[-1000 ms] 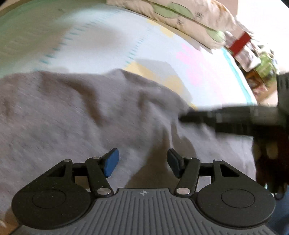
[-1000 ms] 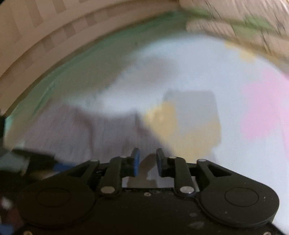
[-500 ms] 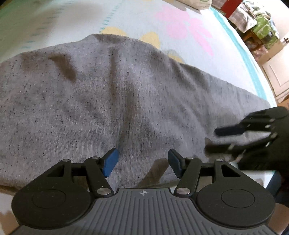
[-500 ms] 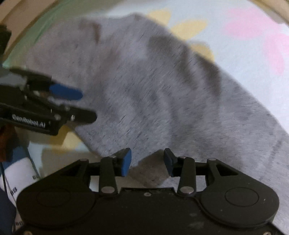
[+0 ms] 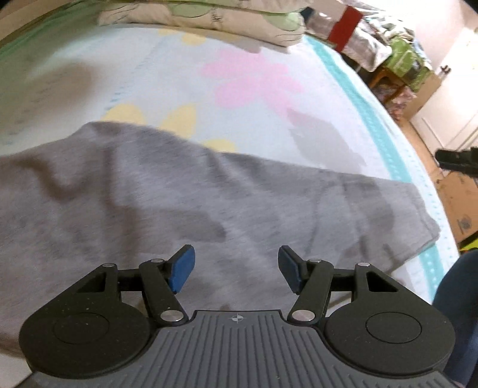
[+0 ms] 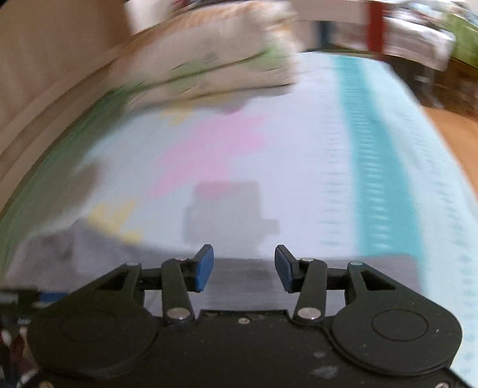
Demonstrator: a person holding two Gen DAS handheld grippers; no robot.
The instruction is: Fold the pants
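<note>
The left gripper [image 5: 236, 268] has its blue pads apart and empty, hanging above the grey pants [image 5: 185, 197], probably to look for an edge to take. The right gripper [image 6: 243, 268] is opening, nothing between its jaws, over the far hem. The pants lie flat on the flowered bedsheet [image 5: 185, 68], near its turquoise border, pillows [image 5: 209, 15] behind.

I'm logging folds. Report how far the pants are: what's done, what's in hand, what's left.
Done: the grey pants lie in one doubled-looking band across the bed sheet, still wrinkled. In hand: nothing; the left gripper is open above the cloth, and the right gripper has its jaws opening, empty. Left: smoothing, and probably at least one more fold to shorten them.
</note>
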